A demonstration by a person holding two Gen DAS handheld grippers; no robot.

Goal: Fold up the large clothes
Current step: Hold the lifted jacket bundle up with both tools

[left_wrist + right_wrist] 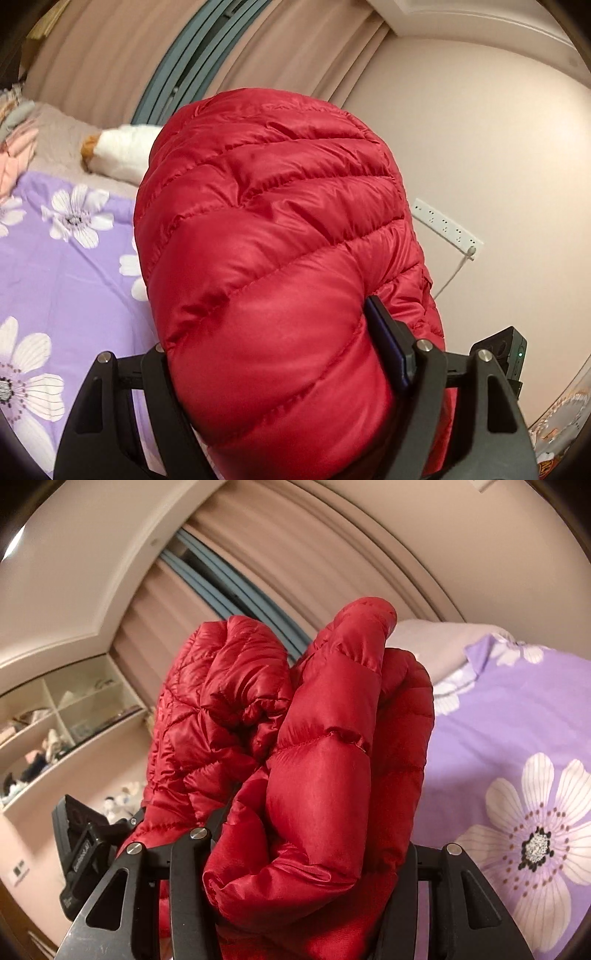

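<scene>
Now our left gripper and right gripper both squeeze the puffy red jacket above the purple bed, so we should lift evenly and keep it spread.

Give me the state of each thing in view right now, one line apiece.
Red puffer jacket: bunched, lifted off the bed, clamped at two spots.
Left gripper: shut on the jacket.
Right gripper: shut on the jacket.
Bedspread: spread on the bed.
Curtains: drawn, with a gap.
Power strip: one cable plugged in.
</scene>
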